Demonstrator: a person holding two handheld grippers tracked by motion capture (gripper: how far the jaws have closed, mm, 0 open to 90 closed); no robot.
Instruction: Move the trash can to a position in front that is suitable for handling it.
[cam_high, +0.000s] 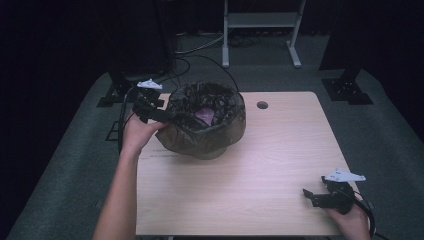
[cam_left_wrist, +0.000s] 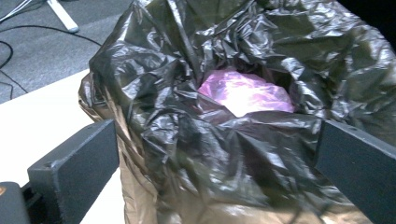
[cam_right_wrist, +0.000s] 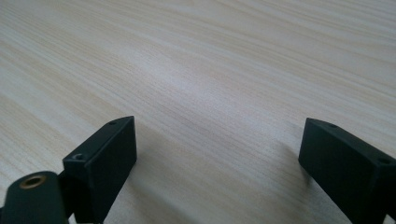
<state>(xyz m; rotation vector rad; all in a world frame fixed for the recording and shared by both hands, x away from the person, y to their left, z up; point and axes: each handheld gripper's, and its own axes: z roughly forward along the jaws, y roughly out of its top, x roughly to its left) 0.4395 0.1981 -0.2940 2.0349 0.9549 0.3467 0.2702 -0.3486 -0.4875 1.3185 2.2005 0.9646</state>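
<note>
Pale wooden table on grey carpet, crumpled black plastic bag with pink inside at far left, left gripper spread wide around its near rim, probably about to pinch; right gripper idle, unclenched, near right edge.

I see a pale wood-grain worktop with a round cable hole near its far edge. On its far left part sits a bin lined with a crumpled dark bag.
</note>
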